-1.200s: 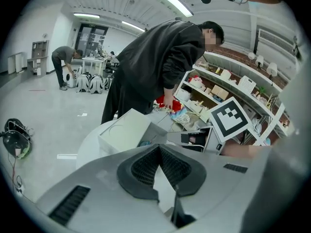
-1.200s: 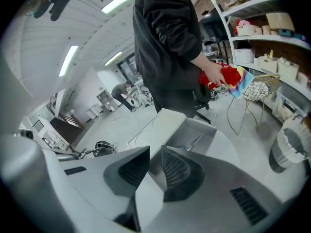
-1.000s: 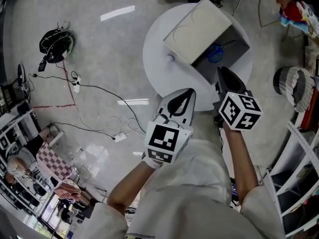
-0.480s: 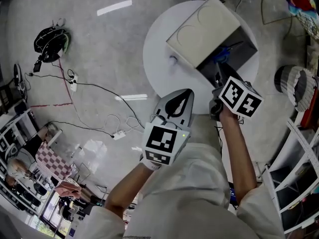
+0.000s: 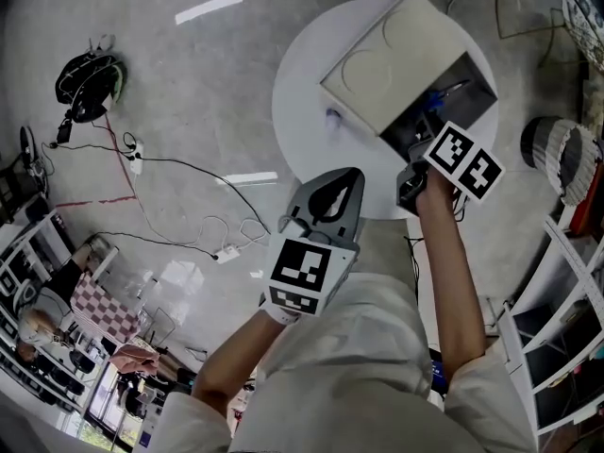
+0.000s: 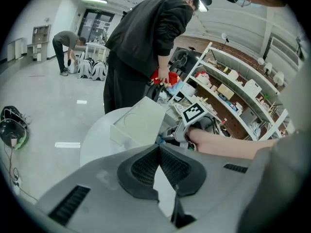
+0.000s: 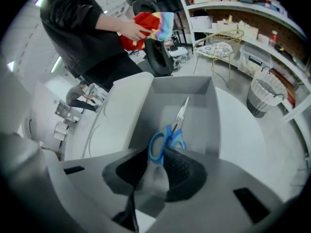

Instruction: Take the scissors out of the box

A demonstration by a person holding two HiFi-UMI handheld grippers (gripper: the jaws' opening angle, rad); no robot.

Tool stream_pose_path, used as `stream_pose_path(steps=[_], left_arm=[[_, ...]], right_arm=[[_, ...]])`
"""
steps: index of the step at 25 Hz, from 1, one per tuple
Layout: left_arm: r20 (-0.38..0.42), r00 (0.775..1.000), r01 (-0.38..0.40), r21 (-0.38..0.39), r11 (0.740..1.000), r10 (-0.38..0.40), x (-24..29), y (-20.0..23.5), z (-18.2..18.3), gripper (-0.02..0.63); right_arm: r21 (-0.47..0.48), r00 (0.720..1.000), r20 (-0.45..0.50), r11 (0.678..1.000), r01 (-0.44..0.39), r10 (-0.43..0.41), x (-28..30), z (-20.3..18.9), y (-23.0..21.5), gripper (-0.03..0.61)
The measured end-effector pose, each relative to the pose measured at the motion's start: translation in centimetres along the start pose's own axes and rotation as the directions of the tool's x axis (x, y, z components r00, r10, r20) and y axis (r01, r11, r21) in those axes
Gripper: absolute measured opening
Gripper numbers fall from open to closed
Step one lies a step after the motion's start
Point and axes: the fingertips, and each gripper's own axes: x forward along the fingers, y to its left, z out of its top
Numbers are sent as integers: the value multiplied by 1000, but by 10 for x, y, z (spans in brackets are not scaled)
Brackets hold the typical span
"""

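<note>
An open grey box point(image 5: 472, 72) with its lid point(image 5: 389, 57) folded back stands on a round white table point(image 5: 302, 111). Scissors point(image 7: 169, 139) with blue handles lie flat on the box floor, blades pointing away; they also show in the head view as scissors point(image 5: 436, 99). My right gripper point(image 7: 155, 150) reaches into the box and is open, its tips either side of the left handle loop. In the head view the right gripper point(image 5: 418, 142) is mostly hidden by its marker cube. My left gripper point(image 6: 159, 147) is shut and empty, held at the table's near edge as left gripper point(image 5: 351, 174).
A person in black point(image 7: 82, 28) stands at the far side of the table holding a red cloth point(image 7: 146, 25). A wire basket point(image 5: 557, 159) and shelves point(image 5: 566, 319) are to the right. Cables point(image 5: 142, 159) and a dark helmet point(image 5: 85, 81) lie on the floor at left.
My right gripper has moved forward and down into the box, reaching the scissors' handles. The left gripper has hardly moved.
</note>
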Motion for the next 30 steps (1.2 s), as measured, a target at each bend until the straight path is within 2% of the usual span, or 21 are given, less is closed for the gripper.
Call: stream_pose_path(steps=[9, 13, 19, 24, 30], left_arm=[[-20, 1000, 0, -20, 1000, -1, 0, 23, 3, 11], [-19, 1000, -3, -35, 999, 3, 0, 30, 4, 11], [-9, 1000, -7, -51, 999, 6, -1, 31, 6, 11], [0, 1000, -14, -58, 998, 14, -3, 29, 4, 11], [9, 1000, -27, -55, 998, 28, -6, 22, 2, 11]], right_arm=[[175, 992, -51, 977, 126, -119, 25, 2, -23, 170], [193, 982, -66, 963, 186, -176, 29, 1, -26, 176], [200, 949, -117, 929, 312, -294, 32, 1, -29, 164], [153, 946, -133, 937, 316, -297, 33, 0, -28, 144], [125, 957, -108, 951, 283, -271, 30, 2, -28, 141]])
